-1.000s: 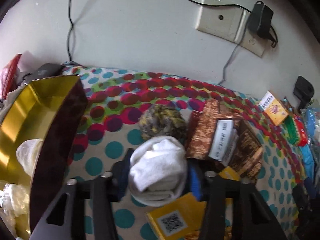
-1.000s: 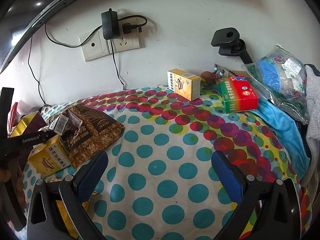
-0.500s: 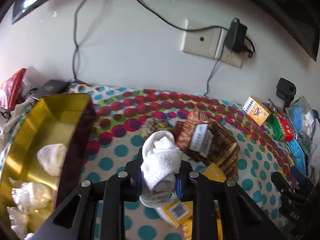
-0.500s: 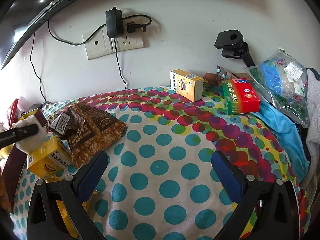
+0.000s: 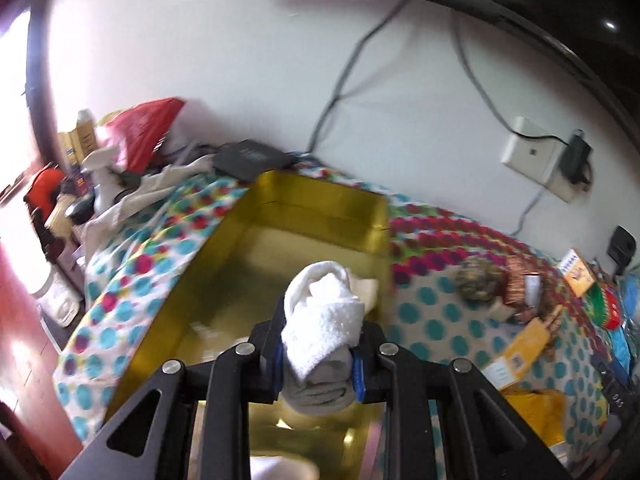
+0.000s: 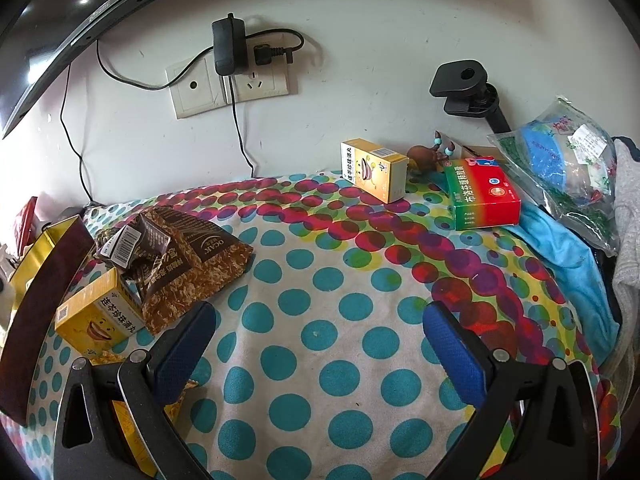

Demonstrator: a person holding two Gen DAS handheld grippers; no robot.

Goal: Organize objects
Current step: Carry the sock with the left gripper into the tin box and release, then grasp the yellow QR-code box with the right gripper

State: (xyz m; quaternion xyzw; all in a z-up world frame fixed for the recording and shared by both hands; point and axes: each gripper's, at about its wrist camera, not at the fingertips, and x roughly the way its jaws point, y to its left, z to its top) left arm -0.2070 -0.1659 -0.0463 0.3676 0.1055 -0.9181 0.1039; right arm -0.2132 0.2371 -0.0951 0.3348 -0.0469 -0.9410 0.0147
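Observation:
My left gripper is shut on a rolled white and grey sock and holds it above the open gold box. A white bundle lies inside the box behind the sock. The gold box also shows at the left edge of the right wrist view. My right gripper is open and empty above the dotted cloth. A dark patterned sock ball lies on the cloth right of the box.
Brown snack bags and a yellow box lie at the left. Another yellow box, a green-red box and a plastic bag sit near the wall. Clutter lies beyond the gold box.
My left gripper has lifted the white sock off the cloth and carried it left over the gold box. The right gripper has stayed nearly still and open.

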